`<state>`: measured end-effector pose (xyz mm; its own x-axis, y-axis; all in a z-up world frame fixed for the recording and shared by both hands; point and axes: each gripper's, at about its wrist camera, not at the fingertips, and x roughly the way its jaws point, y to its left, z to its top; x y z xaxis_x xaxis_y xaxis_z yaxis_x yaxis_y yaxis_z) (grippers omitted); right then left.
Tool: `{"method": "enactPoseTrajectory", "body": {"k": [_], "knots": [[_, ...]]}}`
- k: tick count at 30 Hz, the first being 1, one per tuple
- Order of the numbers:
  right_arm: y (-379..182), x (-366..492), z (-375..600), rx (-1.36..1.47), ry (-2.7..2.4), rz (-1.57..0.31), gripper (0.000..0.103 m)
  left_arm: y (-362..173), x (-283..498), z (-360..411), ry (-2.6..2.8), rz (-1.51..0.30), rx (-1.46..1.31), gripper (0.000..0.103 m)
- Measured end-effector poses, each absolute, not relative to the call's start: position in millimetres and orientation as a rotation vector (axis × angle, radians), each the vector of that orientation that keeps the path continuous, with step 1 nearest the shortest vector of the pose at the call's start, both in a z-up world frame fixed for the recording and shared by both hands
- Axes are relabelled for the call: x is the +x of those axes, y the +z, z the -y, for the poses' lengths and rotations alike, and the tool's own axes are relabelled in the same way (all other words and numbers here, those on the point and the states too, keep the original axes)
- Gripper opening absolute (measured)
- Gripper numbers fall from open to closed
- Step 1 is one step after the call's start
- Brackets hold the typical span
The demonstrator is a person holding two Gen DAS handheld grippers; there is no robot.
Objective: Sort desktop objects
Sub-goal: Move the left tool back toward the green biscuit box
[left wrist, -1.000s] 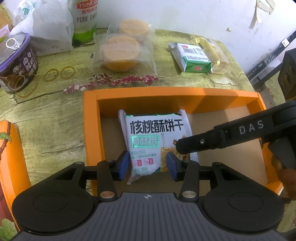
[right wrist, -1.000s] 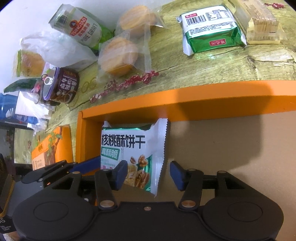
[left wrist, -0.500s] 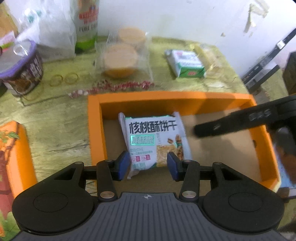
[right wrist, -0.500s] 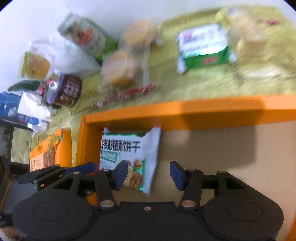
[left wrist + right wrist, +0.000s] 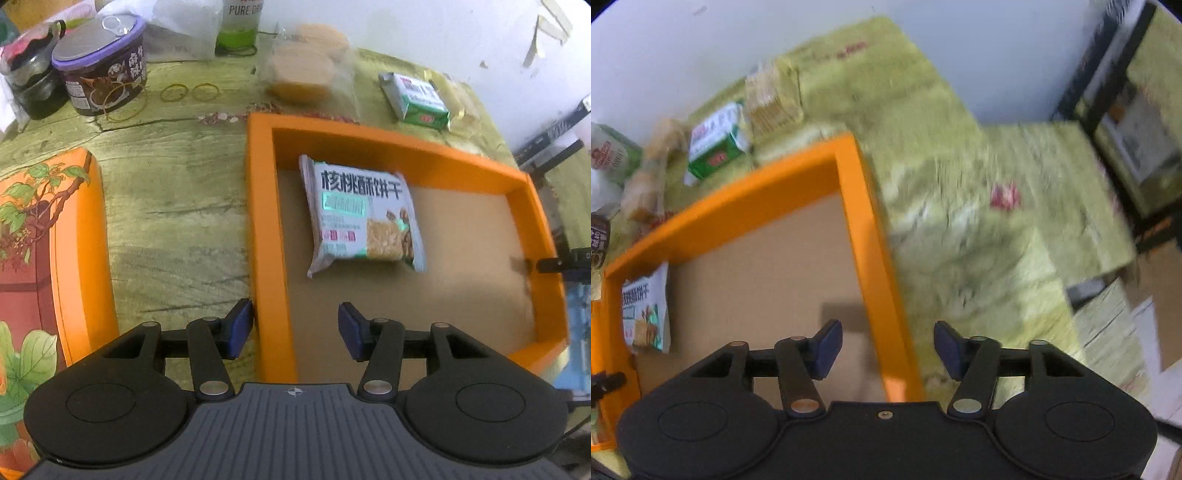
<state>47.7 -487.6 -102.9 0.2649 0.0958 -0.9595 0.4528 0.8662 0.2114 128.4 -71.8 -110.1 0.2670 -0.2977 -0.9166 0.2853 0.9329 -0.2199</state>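
A white and green walnut biscuit packet (image 5: 364, 218) lies flat in the orange box (image 5: 271, 229), near its back left corner. My left gripper (image 5: 295, 328) hovers over the box's left wall, which shows between its blue pads; the jaws are opening and press on nothing. My right gripper (image 5: 886, 347) hangs over the box's right wall (image 5: 871, 236), its jaws closing slightly with only that wall below the gap. The packet (image 5: 646, 306) shows at the left of the blurred right wrist view. The right gripper's black tip (image 5: 554, 264) shows at the box's right rim.
Behind the box lie a green packet (image 5: 417, 98), wrapped round cakes (image 5: 303, 70), rubber bands (image 5: 188, 92), a purple-lidded can (image 5: 99, 74) and a beer can (image 5: 240, 22). An orange illustrated lid (image 5: 44, 240) sits on the left. A yellow wafer pack (image 5: 772, 99) lies at the back right.
My left gripper pulled back and to the left, off the packet, and its jaws widened a little. My right gripper swung fast from the packet to the box's right wall.
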Motion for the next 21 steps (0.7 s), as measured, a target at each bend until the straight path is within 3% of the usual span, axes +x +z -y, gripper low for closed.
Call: {"method": "enactPoseTrajectory", "body": {"k": [1, 21], "knots": [[-107.1, 46.1, 485.9, 0.512, -0.246, -1.300, 0.042, -109.5, 126.3, 73.1, -0.396, -1.243, -0.007, 0.051], [-114.6, 60.3, 477.0, 0.409, -0.205, -1.293, 0.042, -106.4, 115.2, 69.9, -0.371, -1.272, -0.030, 0.052]]}}
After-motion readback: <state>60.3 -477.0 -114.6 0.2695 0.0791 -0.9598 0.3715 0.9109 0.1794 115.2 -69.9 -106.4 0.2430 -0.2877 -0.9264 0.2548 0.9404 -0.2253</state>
